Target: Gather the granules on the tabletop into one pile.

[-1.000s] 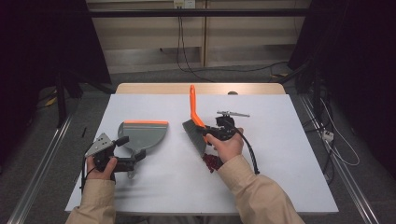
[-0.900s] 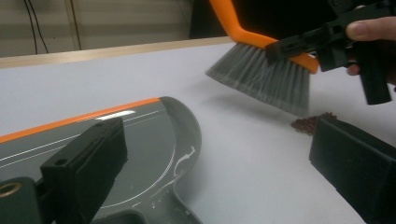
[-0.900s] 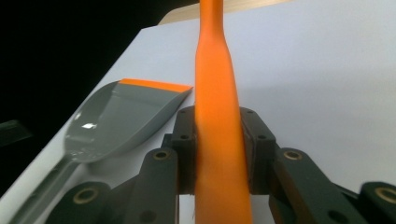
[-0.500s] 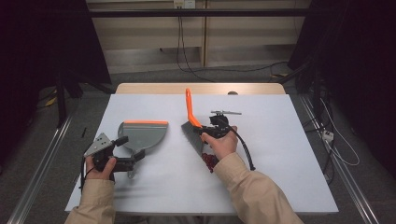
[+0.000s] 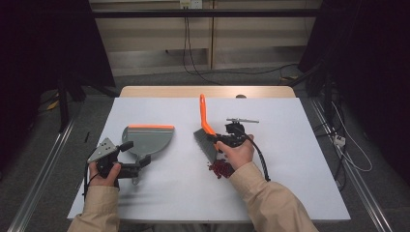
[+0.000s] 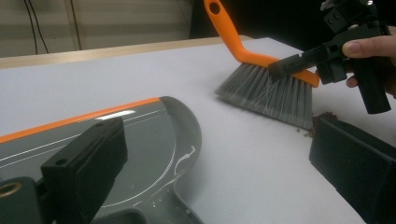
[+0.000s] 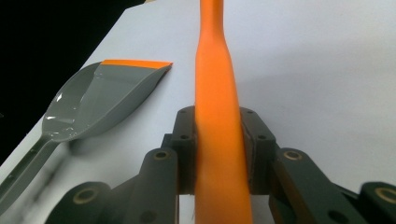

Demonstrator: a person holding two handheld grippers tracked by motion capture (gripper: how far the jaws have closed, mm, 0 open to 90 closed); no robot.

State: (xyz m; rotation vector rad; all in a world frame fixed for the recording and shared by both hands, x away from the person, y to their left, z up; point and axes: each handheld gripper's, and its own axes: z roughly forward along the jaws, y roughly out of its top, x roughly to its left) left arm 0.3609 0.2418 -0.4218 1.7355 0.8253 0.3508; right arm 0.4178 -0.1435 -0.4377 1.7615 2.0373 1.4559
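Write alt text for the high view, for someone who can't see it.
The right gripper clamps the orange handle of a hand brush, its grey bristles beside a small pile of dark red bits on a white table. To its left, the left gripper rests by a grey dustpan.

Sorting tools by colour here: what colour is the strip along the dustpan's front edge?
Orange, on a grey dustpan; the strip shows best in the right gripper view.
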